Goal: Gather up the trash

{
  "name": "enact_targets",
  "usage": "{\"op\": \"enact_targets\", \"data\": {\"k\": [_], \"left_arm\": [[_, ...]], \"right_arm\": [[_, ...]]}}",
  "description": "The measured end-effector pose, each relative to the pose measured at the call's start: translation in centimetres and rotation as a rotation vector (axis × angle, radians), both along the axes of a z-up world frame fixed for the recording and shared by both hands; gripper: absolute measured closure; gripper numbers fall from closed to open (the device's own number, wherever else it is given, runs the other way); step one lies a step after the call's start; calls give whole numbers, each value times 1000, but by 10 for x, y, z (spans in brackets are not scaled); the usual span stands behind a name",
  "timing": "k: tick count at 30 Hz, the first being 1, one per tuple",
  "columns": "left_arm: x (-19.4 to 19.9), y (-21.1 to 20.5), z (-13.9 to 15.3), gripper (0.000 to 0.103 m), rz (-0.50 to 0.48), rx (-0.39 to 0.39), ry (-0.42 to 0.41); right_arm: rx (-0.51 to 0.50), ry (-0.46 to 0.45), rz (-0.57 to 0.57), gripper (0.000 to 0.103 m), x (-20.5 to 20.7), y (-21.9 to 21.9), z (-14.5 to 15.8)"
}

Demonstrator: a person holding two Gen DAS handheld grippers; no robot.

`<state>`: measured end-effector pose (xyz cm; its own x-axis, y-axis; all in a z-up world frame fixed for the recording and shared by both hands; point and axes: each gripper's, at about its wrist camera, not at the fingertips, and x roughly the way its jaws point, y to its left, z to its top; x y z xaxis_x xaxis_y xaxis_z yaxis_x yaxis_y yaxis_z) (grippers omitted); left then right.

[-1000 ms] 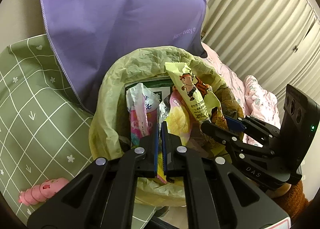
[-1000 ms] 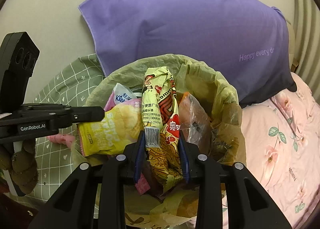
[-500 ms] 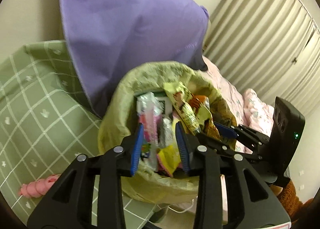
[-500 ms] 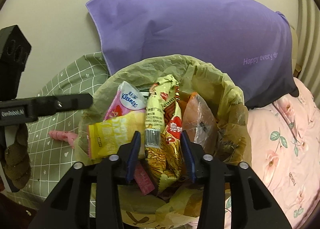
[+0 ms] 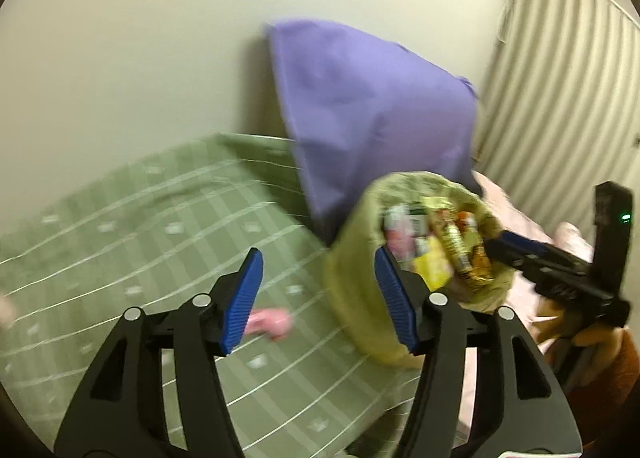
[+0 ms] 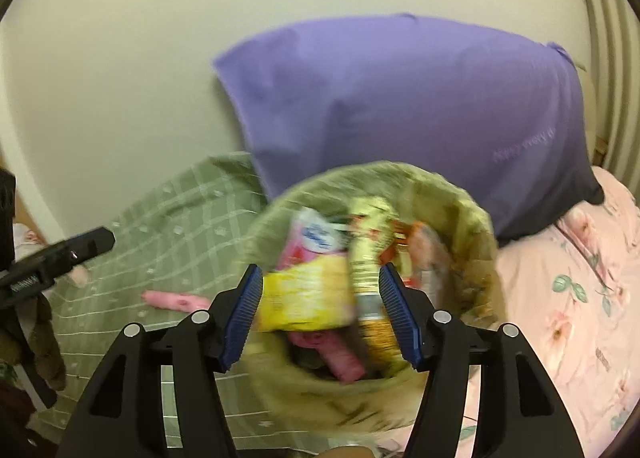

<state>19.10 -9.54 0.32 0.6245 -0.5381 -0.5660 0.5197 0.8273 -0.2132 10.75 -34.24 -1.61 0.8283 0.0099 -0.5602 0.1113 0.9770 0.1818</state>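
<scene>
Green bag (image 5: 360,290) now off to my right in the left view; my left gripper (image 5: 320,298) has pulled away, jaws just opened wide, empty, pink scrap (image 5: 270,321) ahead.

Right view: right gripper (image 6: 320,310) jaws just spread, noodle packet (image 6: 366,258) released into bag (image 6: 472,226). Next pickup: pink scrap (image 6: 176,300).

A bin lined with a yellow-green trash bag (image 6: 472,218) is seen standing on the bed, in front of a purple pillow. It is filled with upright wrappers: a yellow snack packet (image 6: 308,298), a pink-and-white Kleenex tissue pack (image 6: 316,242), a gold noodle wrapper (image 6: 370,258) and a clear orange-tinted bag (image 6: 430,254). A pink wrapper (image 6: 176,300) is left lying on the green checked blanket beside the bin.
</scene>
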Motion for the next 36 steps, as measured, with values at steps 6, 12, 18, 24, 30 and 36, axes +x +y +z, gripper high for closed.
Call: {"op": "enact_targets", "data": {"k": [6, 12, 18, 24, 30, 36], "left_arm": [[-54, 68, 3, 17, 218, 50, -36], [-112, 108, 3, 17, 384, 82, -44], [-163, 136, 1, 17, 482, 105, -41], [-200, 145, 11, 17, 532, 131, -101], [-218, 139, 19, 17, 520, 141, -137], [-225, 138, 24, 17, 526, 133, -148]], "right_arm": [[-18, -22, 127, 46, -27, 52, 10], [-28, -42, 268, 46, -62, 105, 18], [-52, -60, 323, 46, -96, 140, 15], [-32, -68, 306, 46, -118, 155, 15], [-71, -79, 306, 46, -138, 168, 18], [-84, -102, 304, 46, -148, 169, 24]]}}
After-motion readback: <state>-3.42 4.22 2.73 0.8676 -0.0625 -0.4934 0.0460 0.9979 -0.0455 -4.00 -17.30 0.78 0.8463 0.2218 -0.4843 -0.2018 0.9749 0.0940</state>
